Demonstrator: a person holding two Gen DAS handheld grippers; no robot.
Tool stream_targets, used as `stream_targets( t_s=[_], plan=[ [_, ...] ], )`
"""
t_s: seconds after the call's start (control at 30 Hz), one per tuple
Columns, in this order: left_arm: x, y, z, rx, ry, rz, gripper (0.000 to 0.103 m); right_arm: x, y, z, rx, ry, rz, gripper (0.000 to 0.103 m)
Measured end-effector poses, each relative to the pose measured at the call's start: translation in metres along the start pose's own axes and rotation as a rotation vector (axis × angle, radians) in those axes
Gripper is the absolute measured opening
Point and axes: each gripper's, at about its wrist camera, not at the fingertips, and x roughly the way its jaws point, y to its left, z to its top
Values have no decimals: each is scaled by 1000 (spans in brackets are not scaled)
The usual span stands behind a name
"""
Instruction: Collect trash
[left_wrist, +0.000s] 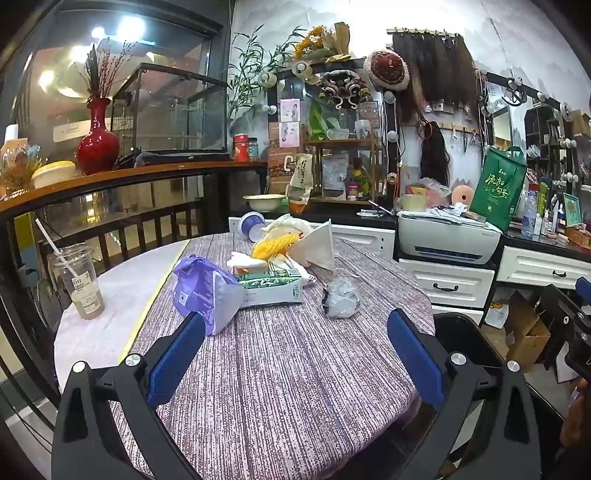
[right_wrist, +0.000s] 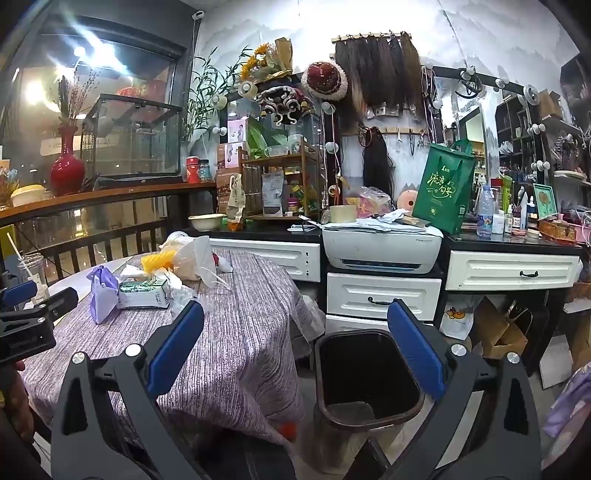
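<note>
Trash lies on a round table with a purple cloth (left_wrist: 280, 362): a purple bag (left_wrist: 201, 291), a green-and-white carton (left_wrist: 271, 290), a crumpled clear wrapper (left_wrist: 341, 297), a yellow wrapper (left_wrist: 273, 243), white paper (left_wrist: 317, 245) and a blue-and-white cup on its side (left_wrist: 253, 223). My left gripper (left_wrist: 295, 332) is open and empty, hovering over the cloth short of the trash. My right gripper (right_wrist: 295, 332) is open and empty between the table edge and a black bin (right_wrist: 365, 376) on the floor. The bag (right_wrist: 101, 295) and carton (right_wrist: 144, 293) also show in the right wrist view.
A plastic cup with a straw (left_wrist: 79, 280) stands at the table's left edge. A white printer (right_wrist: 382, 245) sits on white drawers (right_wrist: 384, 297) behind the bin. A green bag (right_wrist: 443, 188) and bottles stand on the black counter. Cardboard boxes (right_wrist: 498, 332) lie right of the bin.
</note>
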Motion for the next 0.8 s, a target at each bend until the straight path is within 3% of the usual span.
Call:
stream_targets(
  t_s=[0.8],
  plan=[
    [2,-2,-2,3,5,0,98,0,1,2,-3,5,-4,98]
  ],
)
